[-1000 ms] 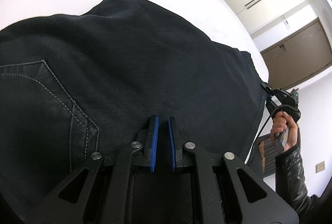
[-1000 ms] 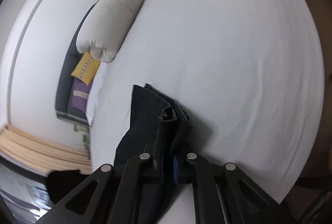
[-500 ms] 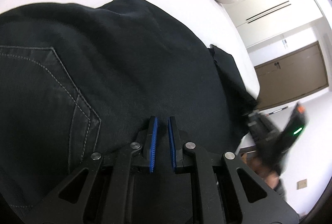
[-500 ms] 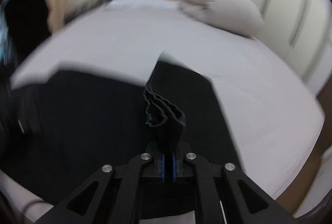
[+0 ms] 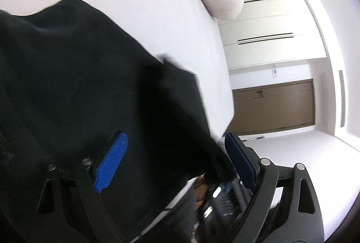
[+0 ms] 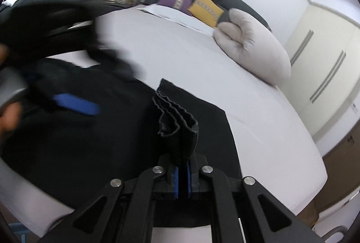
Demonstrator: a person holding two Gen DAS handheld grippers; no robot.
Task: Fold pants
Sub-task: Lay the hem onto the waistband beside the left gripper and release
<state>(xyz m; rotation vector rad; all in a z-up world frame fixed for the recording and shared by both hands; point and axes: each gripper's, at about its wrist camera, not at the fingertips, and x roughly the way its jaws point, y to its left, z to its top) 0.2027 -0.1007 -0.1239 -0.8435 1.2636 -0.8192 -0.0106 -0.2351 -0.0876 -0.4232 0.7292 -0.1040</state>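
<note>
Two grippers: right gripper (image 6: 182,177) fingers pinched the pants' (image 6: 112,141) hems; left gripper (image 5: 177,159) fingers had just spread wide, empty. Lay hems squarely on waistband.

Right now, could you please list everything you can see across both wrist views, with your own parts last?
Pants: one, black, spread on the bed, leg ends folded back over them.
Bed: one, white sheet, dark headboard at the far end.
Rolled duvet: one, pale grey, on the bed near the wardrobe.
Cushions: two, yellow and purple, against the headboard.
Wardrobe: one, cream, beside the bed.
Door: one, brown, beyond the bed's foot.
Left gripper: black with blue pads, jaws just opened wide, above the pants.
Right gripper: black with blue pads, clamped on the bunched leg ends.
</note>
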